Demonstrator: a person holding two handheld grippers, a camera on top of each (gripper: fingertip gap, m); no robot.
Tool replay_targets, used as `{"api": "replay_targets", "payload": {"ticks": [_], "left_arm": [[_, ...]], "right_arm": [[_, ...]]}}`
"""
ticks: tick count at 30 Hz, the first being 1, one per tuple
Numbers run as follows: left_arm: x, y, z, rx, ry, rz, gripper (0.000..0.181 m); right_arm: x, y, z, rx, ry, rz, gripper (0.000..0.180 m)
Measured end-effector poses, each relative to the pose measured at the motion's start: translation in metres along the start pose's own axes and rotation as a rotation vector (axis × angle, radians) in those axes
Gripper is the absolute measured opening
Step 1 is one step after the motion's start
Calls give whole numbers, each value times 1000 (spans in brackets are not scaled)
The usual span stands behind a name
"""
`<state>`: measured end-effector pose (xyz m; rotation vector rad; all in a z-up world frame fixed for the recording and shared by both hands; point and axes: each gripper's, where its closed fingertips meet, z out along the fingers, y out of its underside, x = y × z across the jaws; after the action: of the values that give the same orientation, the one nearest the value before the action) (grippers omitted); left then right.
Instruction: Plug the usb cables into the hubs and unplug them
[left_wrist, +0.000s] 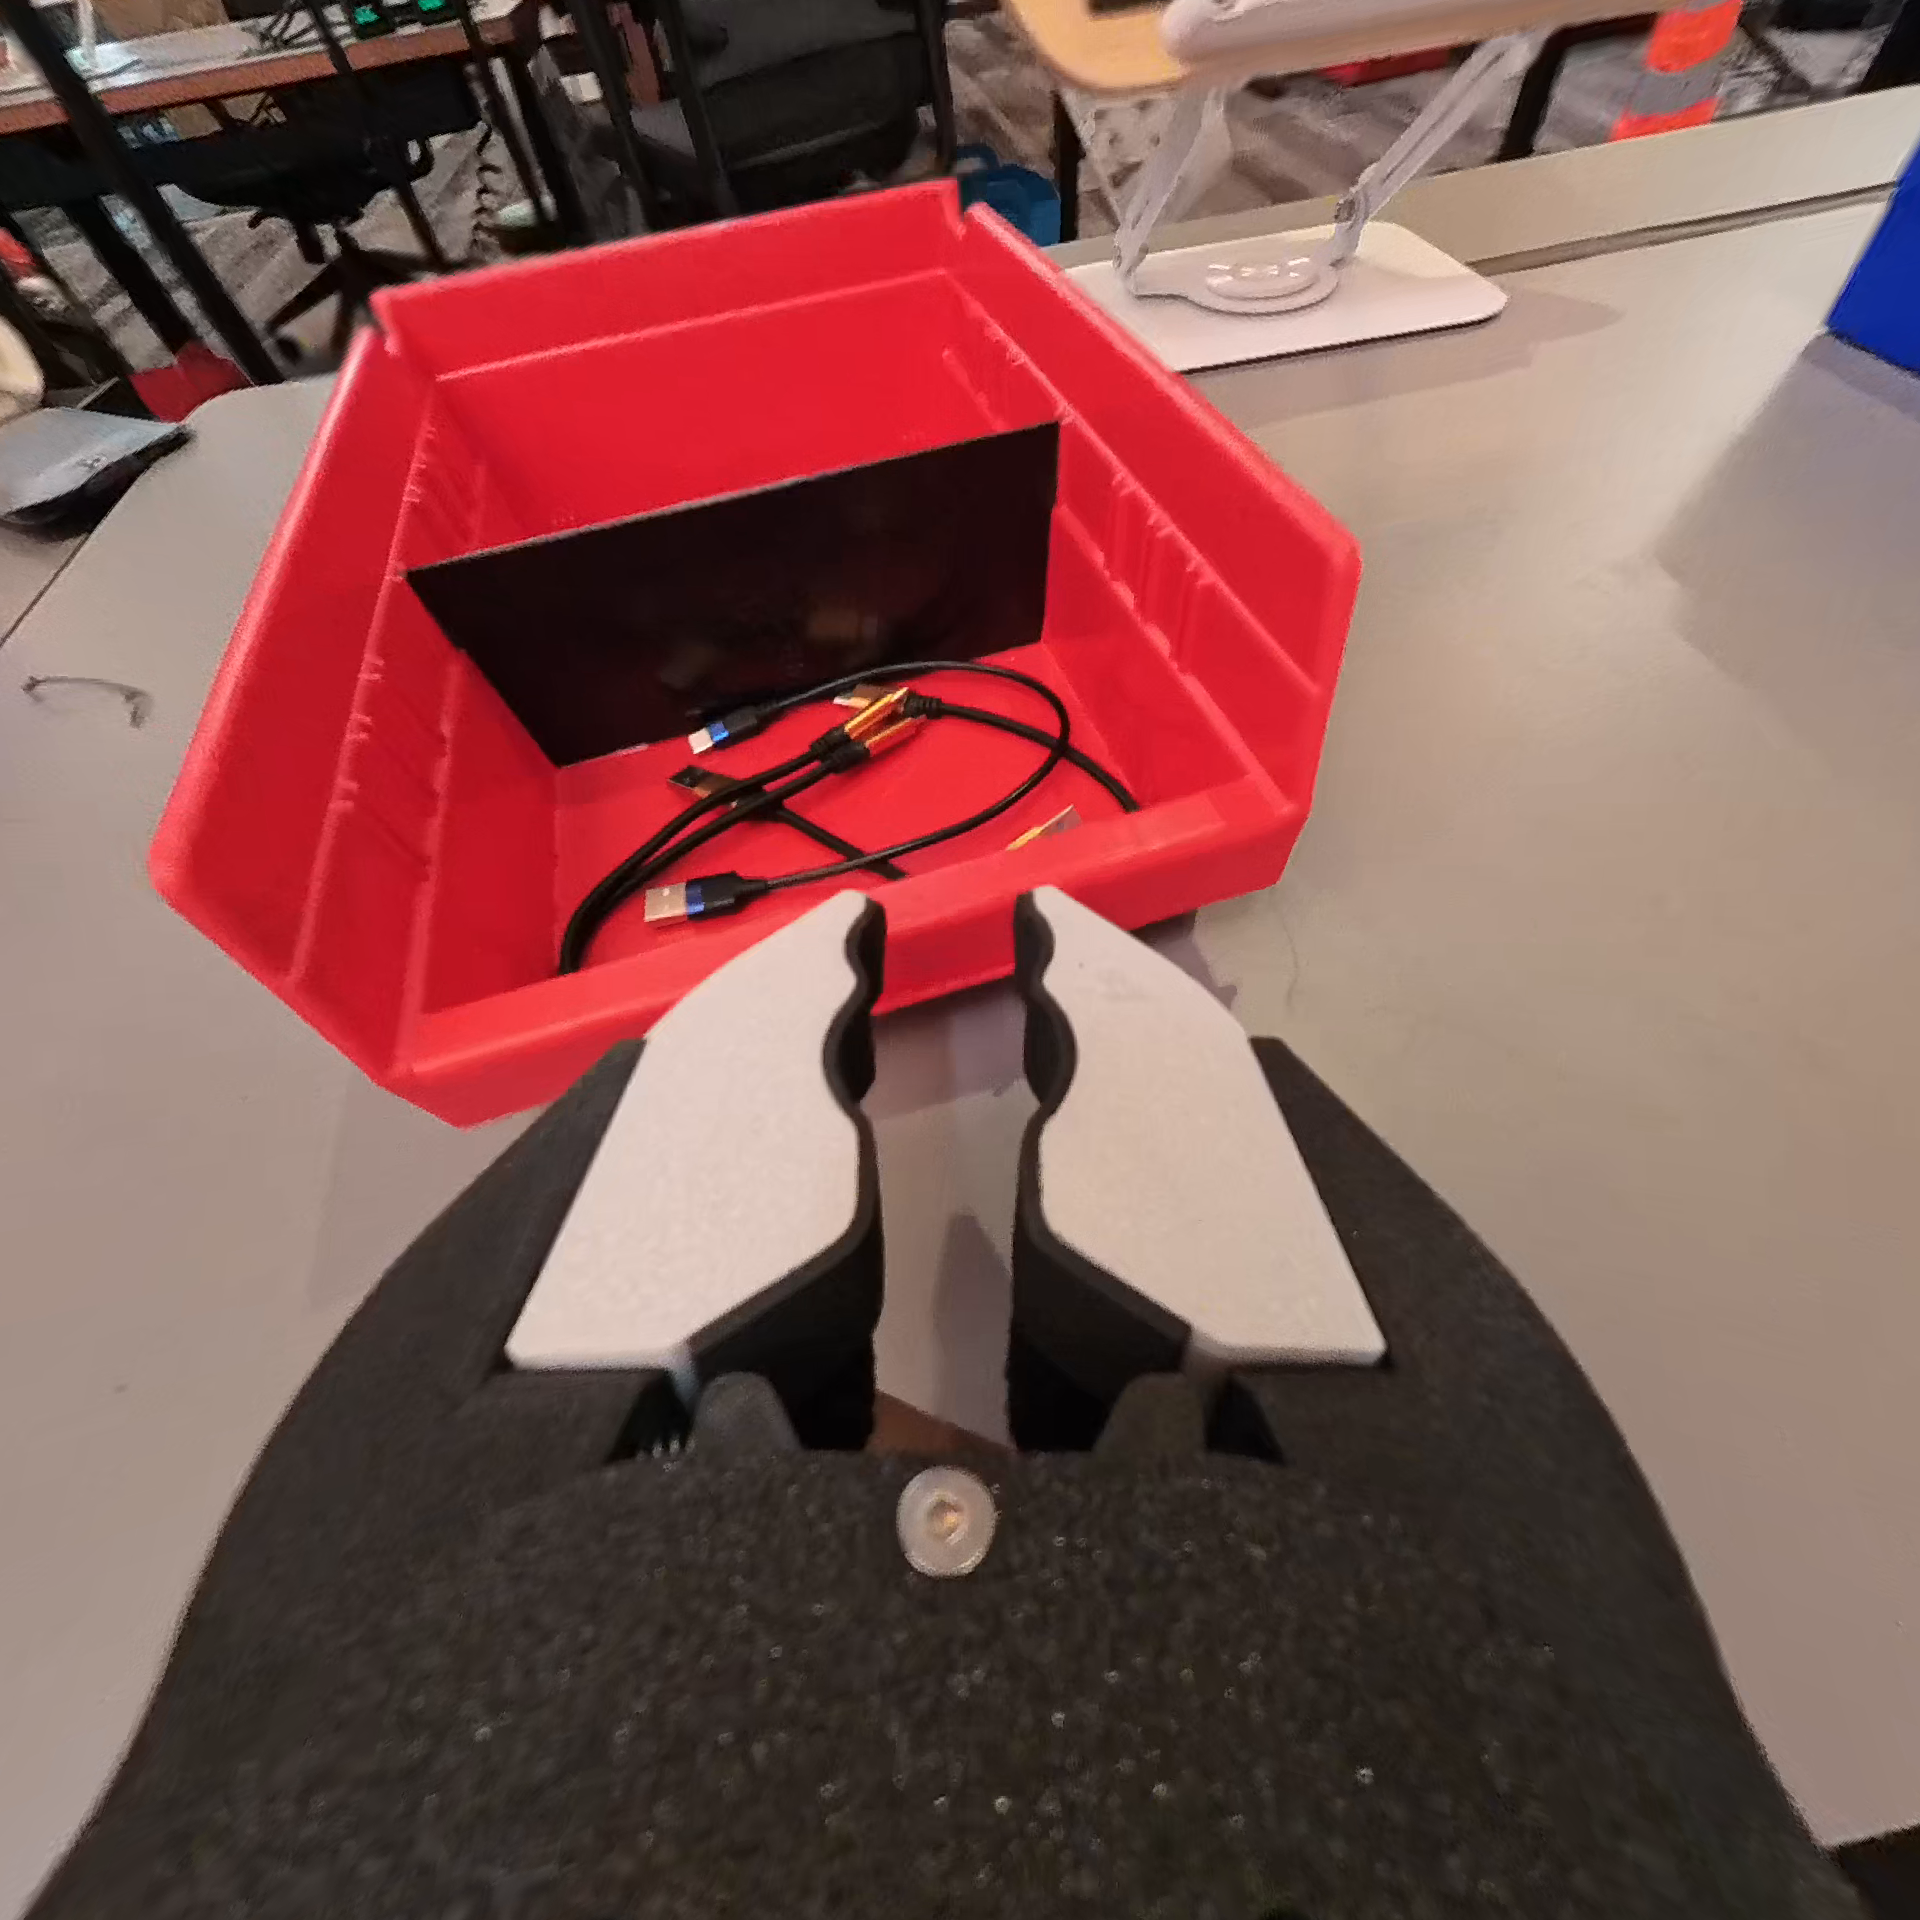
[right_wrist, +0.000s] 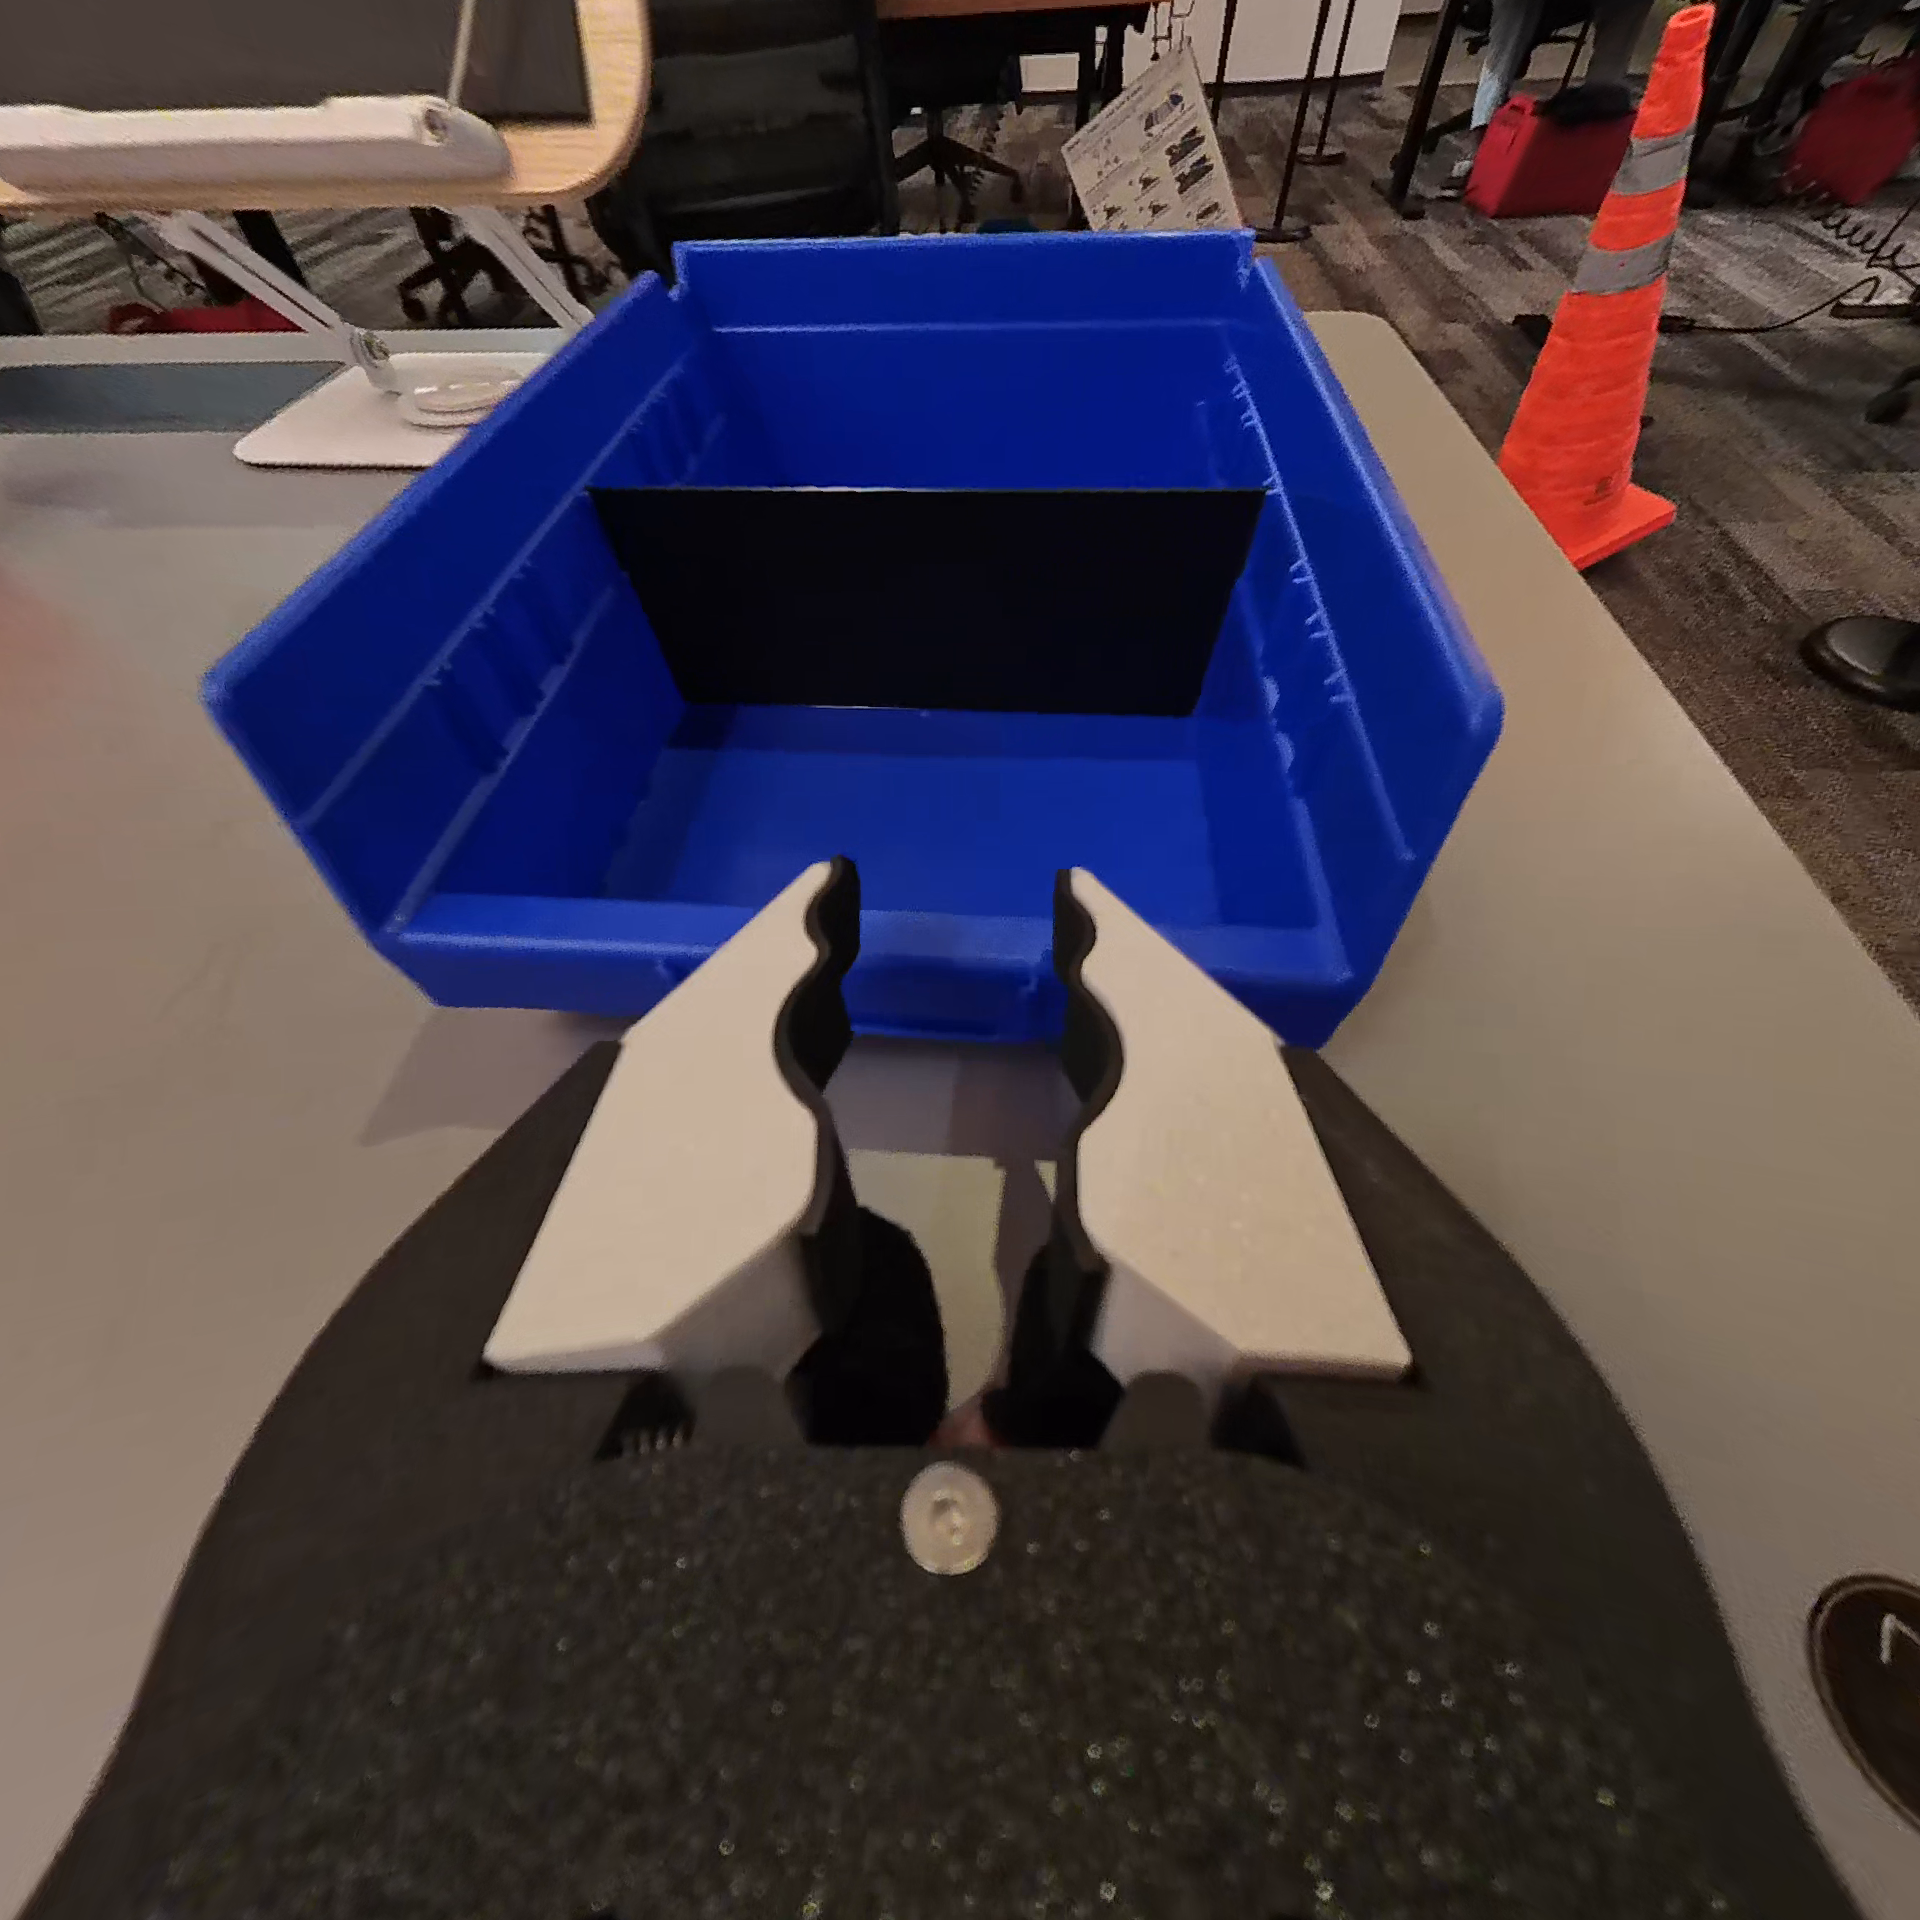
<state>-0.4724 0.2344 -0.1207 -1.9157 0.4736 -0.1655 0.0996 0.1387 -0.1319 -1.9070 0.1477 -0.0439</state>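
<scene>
Left hand-held gripper (left_wrist: 948, 914): two grey matte fingers with black wavy-edged inner pads, set in a speckled black foam-like base; fingers spread, nothing between them. It hangs over the grey tabletop (left_wrist: 1558, 831), tips just short of the low front lip of a red plastic bin (left_wrist: 343, 727).

Red bin: moulded plastic, ribbed side walls, sloped open front. A glossy black divider panel (left_wrist: 748, 582) stands upright across it. The USB cables (left_wrist: 831, 790) lie loose in the front compartment, in a tangle of thin black leads. Plugs observed: two with blue collars and metal Type-A ends (left_wrist: 686, 902), several with gold-coloured shells (left_wrist: 878, 722). None is plugged into anything. No hub can be made out in either view.

Right hand-held gripper (right_wrist: 954, 881): same build, fingers spread and holding nothing, tips at the front lip of a blue plastic bin (right_wrist: 312, 727) of identical shape. A black divider (right_wrist: 925, 603) stands across it.

Surroundings: white stand base (left_wrist: 1288, 301) on the tabletop; orange traffic cone (right_wrist: 1621, 312) on the carpeted floor.
</scene>
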Motion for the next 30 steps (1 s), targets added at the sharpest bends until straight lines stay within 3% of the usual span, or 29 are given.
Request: {"api": "replay_targets", "payload": {"ticks": [6,10,14,18,25,27,30], "left_arm": [[-9,-29,22,-266,167,281,26],[-39,-17,67,-598,182,573,33],[-49,6,100,-827,267,680,39],[-51,15,118,-929,366,613,42],[-51,39,119,-1019,460,631,29],[-49,40,117,-1001,469,702,11],[-51,34,112,-942,439,843,10]], "right_arm": [[-26,-7,-6,38,-58,-37,34],[-38,-6,-3,34,-98,-42,34],[-39,-5,-2,31,-110,-36,35],[-38,-1,-3,24,-129,-20,34],[-40,1,-6,17,-173,26,34],[-41,1,-6,17,-174,27,33],[-44,-1,-7,25,-180,29,33]]}}
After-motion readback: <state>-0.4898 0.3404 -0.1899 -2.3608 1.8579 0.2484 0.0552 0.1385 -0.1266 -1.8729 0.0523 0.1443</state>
